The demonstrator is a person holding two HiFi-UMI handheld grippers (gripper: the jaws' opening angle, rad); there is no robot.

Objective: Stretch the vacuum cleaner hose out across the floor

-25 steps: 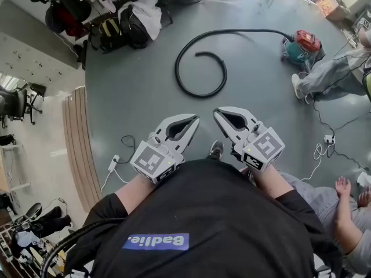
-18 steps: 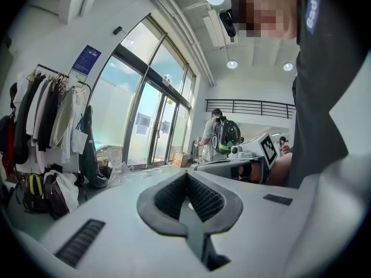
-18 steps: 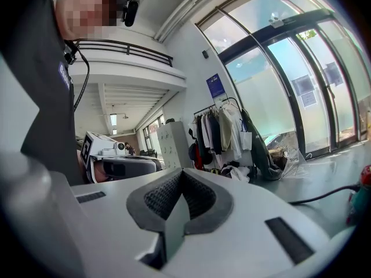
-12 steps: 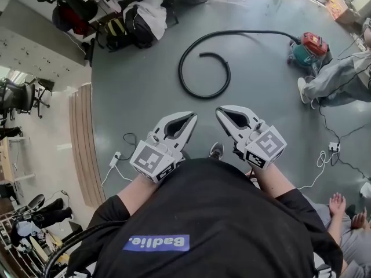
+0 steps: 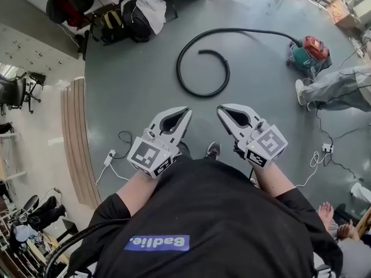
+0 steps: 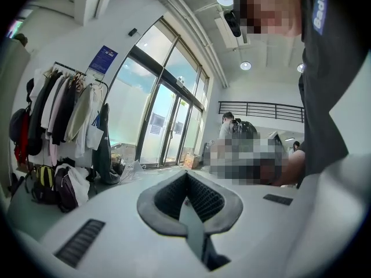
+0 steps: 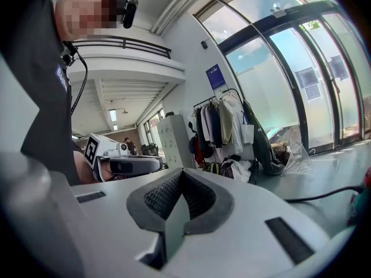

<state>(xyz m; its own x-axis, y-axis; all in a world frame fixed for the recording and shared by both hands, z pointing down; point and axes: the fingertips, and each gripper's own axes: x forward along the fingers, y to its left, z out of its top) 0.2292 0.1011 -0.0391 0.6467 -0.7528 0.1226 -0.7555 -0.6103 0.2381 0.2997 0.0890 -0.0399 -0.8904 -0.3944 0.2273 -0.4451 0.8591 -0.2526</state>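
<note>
A black vacuum hose (image 5: 191,54) lies coiled in a spiral on the grey floor ahead of me, its outer end running right to a red and teal vacuum cleaner (image 5: 307,50). A stretch of the hose (image 7: 324,196) also shows at the right of the right gripper view. My left gripper (image 5: 186,109) and right gripper (image 5: 220,109) are held side by side in front of my chest, well short of the coil. Both are shut with nothing between their jaws.
Backpacks and clothes (image 5: 130,13) lie at the back left under a coat rack (image 6: 64,114). A seated person's legs (image 5: 330,86) are beside the vacuum cleaner. Power cables and plugs (image 5: 113,152) lie on the floor at left, and more cables (image 5: 322,152) at right. A wooden strip (image 5: 78,143) borders the floor at left.
Both grippers have shifted slightly forward toward the coil, the left one more upright in view. The coil sits a little nearer; the hose itself has not moved.
</note>
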